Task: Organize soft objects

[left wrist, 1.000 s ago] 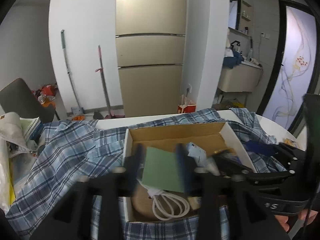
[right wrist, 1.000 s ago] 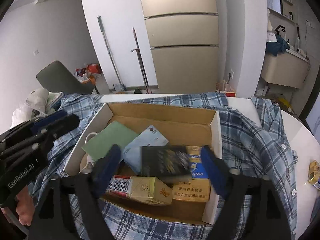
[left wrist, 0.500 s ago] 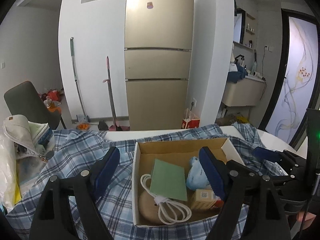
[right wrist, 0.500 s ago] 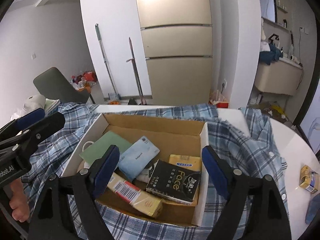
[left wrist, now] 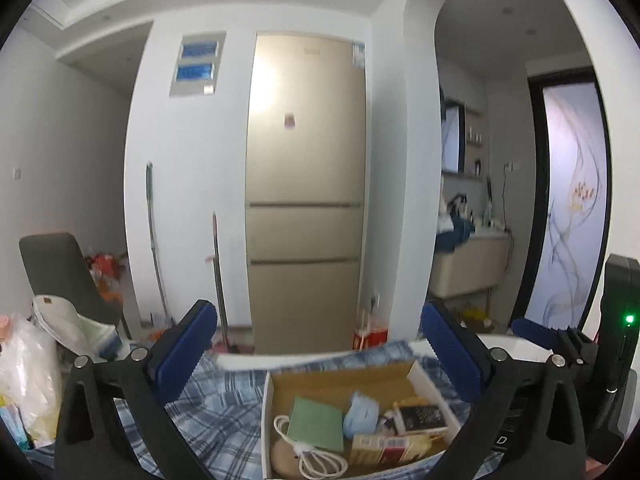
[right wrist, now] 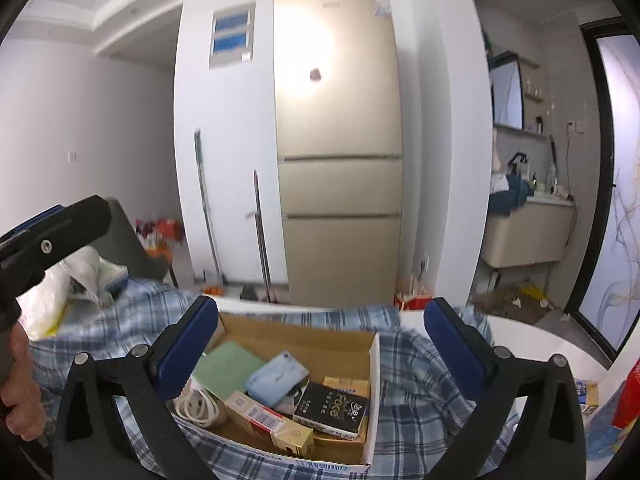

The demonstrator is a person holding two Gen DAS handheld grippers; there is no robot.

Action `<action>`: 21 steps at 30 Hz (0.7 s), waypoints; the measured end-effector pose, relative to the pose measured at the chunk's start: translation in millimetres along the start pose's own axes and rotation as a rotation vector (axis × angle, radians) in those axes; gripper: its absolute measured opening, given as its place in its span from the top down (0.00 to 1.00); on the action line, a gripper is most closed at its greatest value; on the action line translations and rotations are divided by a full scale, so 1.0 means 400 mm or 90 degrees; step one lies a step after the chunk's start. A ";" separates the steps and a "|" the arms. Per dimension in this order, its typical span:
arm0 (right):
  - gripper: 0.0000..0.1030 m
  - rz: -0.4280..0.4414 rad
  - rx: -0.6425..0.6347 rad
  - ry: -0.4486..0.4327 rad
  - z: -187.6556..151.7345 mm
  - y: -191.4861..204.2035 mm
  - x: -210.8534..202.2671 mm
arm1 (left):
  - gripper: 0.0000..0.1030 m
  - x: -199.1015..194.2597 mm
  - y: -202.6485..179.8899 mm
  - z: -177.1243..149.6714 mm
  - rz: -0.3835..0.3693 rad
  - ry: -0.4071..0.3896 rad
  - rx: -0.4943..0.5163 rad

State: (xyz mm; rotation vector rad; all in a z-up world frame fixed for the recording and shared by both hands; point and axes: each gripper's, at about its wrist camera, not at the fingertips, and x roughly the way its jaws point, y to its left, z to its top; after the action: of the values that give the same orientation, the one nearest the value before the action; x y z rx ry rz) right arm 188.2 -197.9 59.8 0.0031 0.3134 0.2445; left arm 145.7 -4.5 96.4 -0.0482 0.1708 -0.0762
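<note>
An open cardboard box (right wrist: 372, 364) sits on a blue plaid shirt (right wrist: 416, 396) spread over a white table. It holds a green pad (right wrist: 226, 368), a light blue tissue pack (right wrist: 278, 376), a black "Face" pack (right wrist: 332, 408), a yellow carton (right wrist: 272, 426) and a white cable (right wrist: 198, 406). My right gripper (right wrist: 320, 344) is open and empty, raised above the box. My left gripper (left wrist: 320, 350) is open and empty, also raised above the box (left wrist: 268, 420). The shirt (left wrist: 224, 412) lies left of the box there.
A gold fridge (right wrist: 340, 152) stands behind the table, with a mop (right wrist: 206, 208) and a broom (right wrist: 260, 236) leaning on the wall. A grey chair (left wrist: 56, 272) and plastic bags (left wrist: 28, 368) are at left. A red item (right wrist: 628, 400) sits at the table's right edge.
Both grippers have opened, letting go of the green pad and the black pack into the box, and have lifted up and tilted back away from it.
</note>
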 end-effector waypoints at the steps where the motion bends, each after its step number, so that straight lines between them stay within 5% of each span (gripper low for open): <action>1: 0.00 -0.002 0.003 -0.007 0.006 -0.003 -0.016 | 0.00 -0.019 0.000 0.009 0.001 -0.007 -0.003; 11: 0.00 -0.009 -0.005 -0.064 0.043 -0.015 -0.214 | 0.00 -0.236 -0.024 0.037 -0.008 -0.083 0.027; 21: 0.00 -0.009 -0.002 -0.102 -0.087 -0.009 -0.314 | 0.00 -0.346 -0.030 -0.140 0.007 -0.076 0.040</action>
State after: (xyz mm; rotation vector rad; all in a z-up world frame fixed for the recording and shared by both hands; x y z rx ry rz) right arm 62.7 -232.5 64.7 0.0174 0.1531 0.2291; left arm -1.0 -7.9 65.2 0.0107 0.0494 -0.0676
